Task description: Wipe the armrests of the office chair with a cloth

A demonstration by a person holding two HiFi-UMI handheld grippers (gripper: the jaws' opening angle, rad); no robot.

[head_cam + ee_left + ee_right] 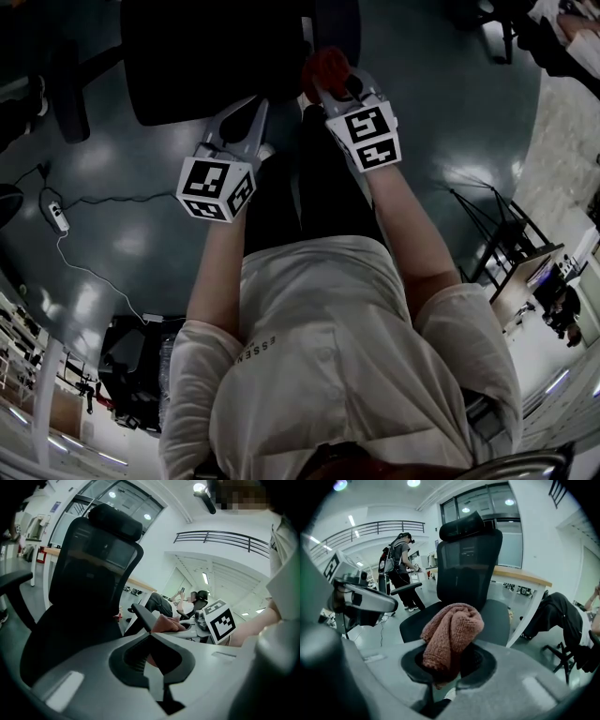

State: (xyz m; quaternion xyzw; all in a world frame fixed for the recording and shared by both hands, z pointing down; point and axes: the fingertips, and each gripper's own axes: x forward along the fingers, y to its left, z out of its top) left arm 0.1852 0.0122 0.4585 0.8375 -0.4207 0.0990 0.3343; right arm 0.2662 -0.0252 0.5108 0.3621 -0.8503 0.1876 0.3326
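The black office chair (pixel 202 56) stands right in front of me, its mesh back (pixel 468 564) upright in the right gripper view. My right gripper (pixel 330 82) is shut on a bunched reddish-brown cloth (pixel 452 637). In the head view the cloth (pixel 323 66) sits at the near end of the chair's right armrest (pixel 336 23); from the left gripper view, the cloth (pixel 167 623) lies against that armrest (pixel 143 616). My left gripper (pixel 246 114) hovers over the seat's front edge, its jaws (pixel 151 637) closed together on nothing. The left armrest (pixel 67 89) is off to the left.
A power strip with its cable (pixel 56 216) lies on the floor at left. A black bag (pixel 141 361) sits behind me and a metal stand (pixel 506 244) to my right. A desk (pixel 520 576) is behind the chair. One person stands (pixel 396 566) and another sits (pixel 565 616).
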